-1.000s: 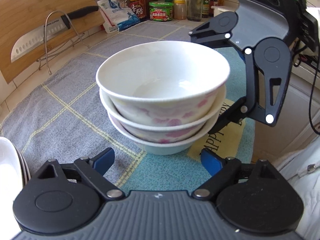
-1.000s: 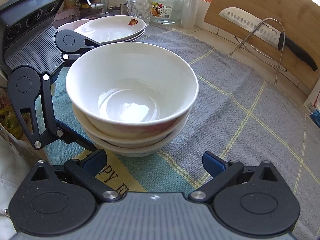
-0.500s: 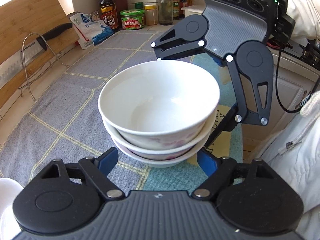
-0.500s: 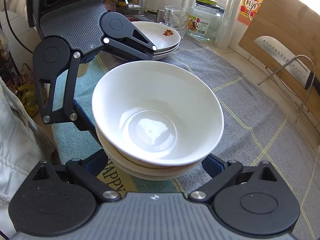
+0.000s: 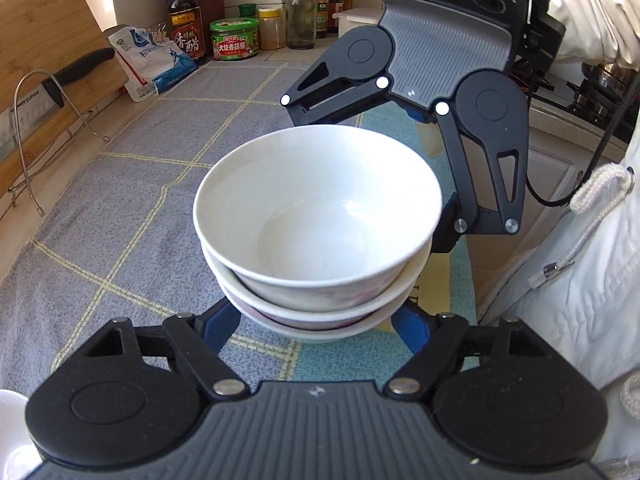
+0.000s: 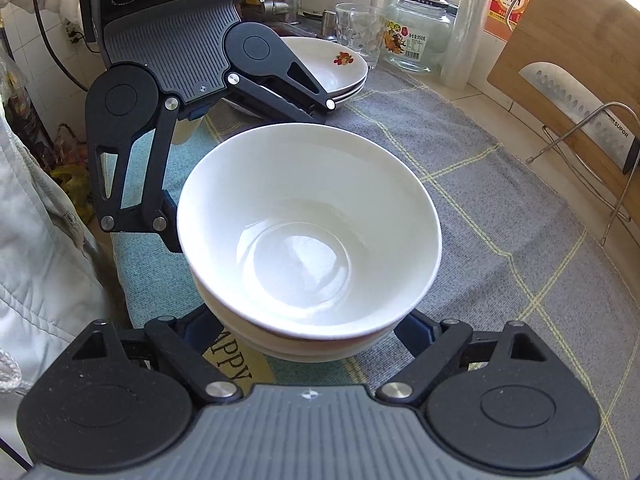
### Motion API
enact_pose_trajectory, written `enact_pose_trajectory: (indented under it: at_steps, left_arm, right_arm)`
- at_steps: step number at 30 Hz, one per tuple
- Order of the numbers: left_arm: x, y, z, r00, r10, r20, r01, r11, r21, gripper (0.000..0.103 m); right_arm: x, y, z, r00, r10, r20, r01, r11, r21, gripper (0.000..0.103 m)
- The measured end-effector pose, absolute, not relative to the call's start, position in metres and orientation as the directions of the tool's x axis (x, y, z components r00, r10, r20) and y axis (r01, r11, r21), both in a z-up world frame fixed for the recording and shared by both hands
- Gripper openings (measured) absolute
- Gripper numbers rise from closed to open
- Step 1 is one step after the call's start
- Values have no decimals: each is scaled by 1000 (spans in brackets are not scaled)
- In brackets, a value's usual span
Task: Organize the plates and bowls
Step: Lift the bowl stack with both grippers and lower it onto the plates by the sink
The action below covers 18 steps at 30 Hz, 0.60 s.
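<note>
A stack of three white bowls (image 5: 320, 220) with pink flower marks is lifted off the grey cloth, held between my two grippers from opposite sides. My left gripper (image 5: 316, 330) has its blue fingers wide apart under the bottom bowl's near side. My right gripper (image 6: 310, 334) does the same from the other side of the bowl stack (image 6: 308, 236). The fingertips are hidden under the bowls. A stack of white plates (image 6: 332, 68) with a red flower mark sits at the far end of the cloth.
A grey checked cloth (image 5: 132, 200) covers the counter. A cutting board with a knife on a wire rack (image 5: 36, 108) leans at the wall. Sauce bottles and jars (image 5: 232, 36) stand at one end, a glass and jar (image 6: 416, 36) at the other. A white dish edge (image 5: 10, 432) shows at the lower left.
Both grippers closed in under the bowl stack and raised it off the cloth. The stack now sits higher and closer to both cameras.
</note>
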<state>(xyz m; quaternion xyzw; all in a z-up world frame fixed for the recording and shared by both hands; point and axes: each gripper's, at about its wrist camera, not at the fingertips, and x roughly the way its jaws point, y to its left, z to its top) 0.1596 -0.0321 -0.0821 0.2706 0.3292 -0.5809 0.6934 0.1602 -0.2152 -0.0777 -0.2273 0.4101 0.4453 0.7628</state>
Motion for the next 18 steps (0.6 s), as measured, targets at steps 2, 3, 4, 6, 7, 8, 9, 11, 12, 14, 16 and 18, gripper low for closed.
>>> enact_pose_trajectory:
  at_steps: [2,3,4,6,7,8,9,11,12,14,16,18]
  left_arm:
    - [160,-32,-82,101,-627,-772,986,166,-7,82]
    - [161,-33,-82,98,-627,-773,987,160,-5,82]
    - [161,-33,-82,94,-626,-775,989,151,-2,81]
    - [162,-33,-82,85,-624,-777,991,134,1,81]
    - [163,-33,-82,80,-624,-777,992,129,-1,82]
    - [164,-33,-83,76,-624,-778,992,124,-3,82]
    - [164,-33,-83,72,-624,-778,993,119,-3,82]
    - [165,-33,-83,67,-625,-778,994,113,-6,82]
    - [165,-33,-83,65,-626,-777,994,111,-6,82]
    - [166,-32,-84,60,-627,-776,994,107,-9,82]
    - [166,-33,-83,58,-627,-777,995,103,-10,82]
    - [167,-33,-83,53,-626,-778,995,102,-14,82]
  right_arm:
    - [160,-215,-78,264,491,-830,-866,500,20,93]
    - [159,-215,-78,263,490,-831,-866,500,21,93]
    - [159,-215,-77,260,488,-833,-867,499,21,93]
    - [160,-215,-77,255,483,-837,-869,495,21,93]
    - [160,-214,-77,254,483,-838,-869,494,21,93]
    - [160,-215,-77,253,483,-838,-869,494,23,93]
    - [160,-215,-78,254,484,-837,-868,496,23,93]
    - [161,-214,-78,255,487,-835,-864,503,30,94]
    - [160,-214,-79,257,490,-833,-861,507,32,94]
    - [160,-215,-79,257,494,-831,-858,512,39,95]
    - [160,-215,-79,255,494,-831,-858,513,41,95]
    - [161,-215,-79,252,493,-833,-858,512,43,95]
